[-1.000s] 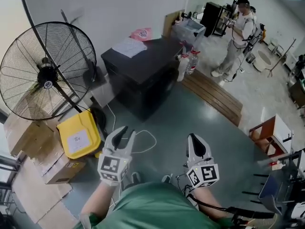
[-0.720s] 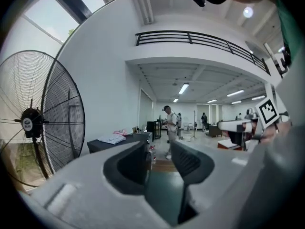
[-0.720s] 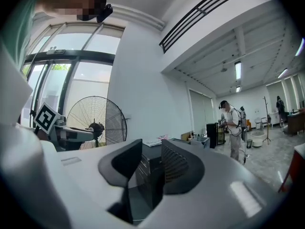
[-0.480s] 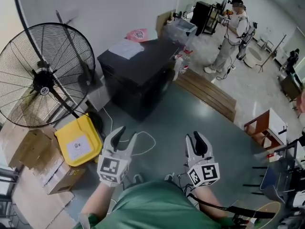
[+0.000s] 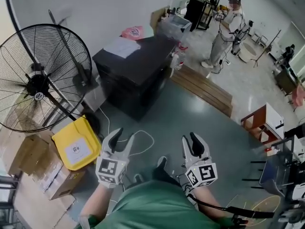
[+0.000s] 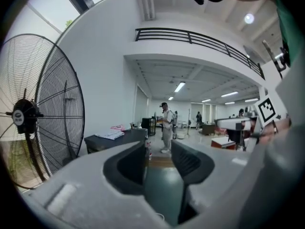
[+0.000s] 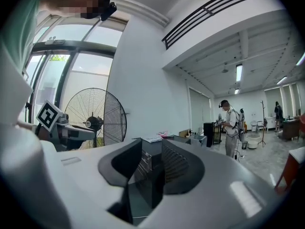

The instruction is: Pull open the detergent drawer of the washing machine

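Observation:
No washing machine or detergent drawer can be made out for certain. A black box-shaped unit (image 5: 138, 75) with papers on top stands by the white wall, well ahead of both grippers. My left gripper (image 5: 123, 136) is held low over the grey-green floor, jaws wide apart with nothing between them; the left gripper view shows the same gap in my left gripper (image 6: 158, 151). My right gripper (image 5: 190, 140) is beside it, jaws partly apart and holding nothing. In the right gripper view, my right gripper (image 7: 151, 154) points level toward the black unit.
A large floor fan (image 5: 40, 82) stands at the left, with a yellow bin (image 5: 76, 142) and cardboard boxes (image 5: 43, 168) below it. A white cable (image 5: 138, 142) lies on the floor. A wooden pallet (image 5: 202, 89) and a person (image 5: 224, 30) are farther back on the right.
The right gripper's jaws have parted from shut, and the left gripper's jaws have spread wider. Both grippers have edged forward toward the black unit. A dark shoe now shows between them.

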A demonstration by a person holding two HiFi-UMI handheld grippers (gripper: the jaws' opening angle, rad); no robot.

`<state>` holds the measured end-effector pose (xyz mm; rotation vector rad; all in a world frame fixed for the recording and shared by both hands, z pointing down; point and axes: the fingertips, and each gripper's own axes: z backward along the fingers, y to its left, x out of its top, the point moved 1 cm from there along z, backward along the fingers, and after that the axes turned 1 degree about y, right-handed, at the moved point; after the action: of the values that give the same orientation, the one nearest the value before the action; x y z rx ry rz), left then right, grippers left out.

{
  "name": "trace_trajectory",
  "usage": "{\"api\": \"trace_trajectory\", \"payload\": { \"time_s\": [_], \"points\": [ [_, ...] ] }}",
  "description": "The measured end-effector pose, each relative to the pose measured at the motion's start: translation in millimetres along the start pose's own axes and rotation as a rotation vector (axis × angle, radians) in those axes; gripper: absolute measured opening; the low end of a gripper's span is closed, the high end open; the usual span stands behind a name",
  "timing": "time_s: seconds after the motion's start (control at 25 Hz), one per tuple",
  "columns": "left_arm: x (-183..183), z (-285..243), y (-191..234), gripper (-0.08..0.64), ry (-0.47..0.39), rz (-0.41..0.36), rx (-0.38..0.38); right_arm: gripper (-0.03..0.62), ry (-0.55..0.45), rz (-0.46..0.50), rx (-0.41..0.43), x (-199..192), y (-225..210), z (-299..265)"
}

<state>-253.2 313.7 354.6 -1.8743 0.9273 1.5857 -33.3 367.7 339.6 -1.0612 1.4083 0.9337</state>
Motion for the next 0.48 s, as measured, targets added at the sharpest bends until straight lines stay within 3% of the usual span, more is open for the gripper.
{"api": "trace_trajectory", "payload": {
  "time_s": [0.48],
  "points": [
    [14.1,-78.9,22.6,0.173,0.031,-0.006,0.076,0.112,0.013,-0.071,0.096,-5.8,-61.2,-86.3]
  ]
}}
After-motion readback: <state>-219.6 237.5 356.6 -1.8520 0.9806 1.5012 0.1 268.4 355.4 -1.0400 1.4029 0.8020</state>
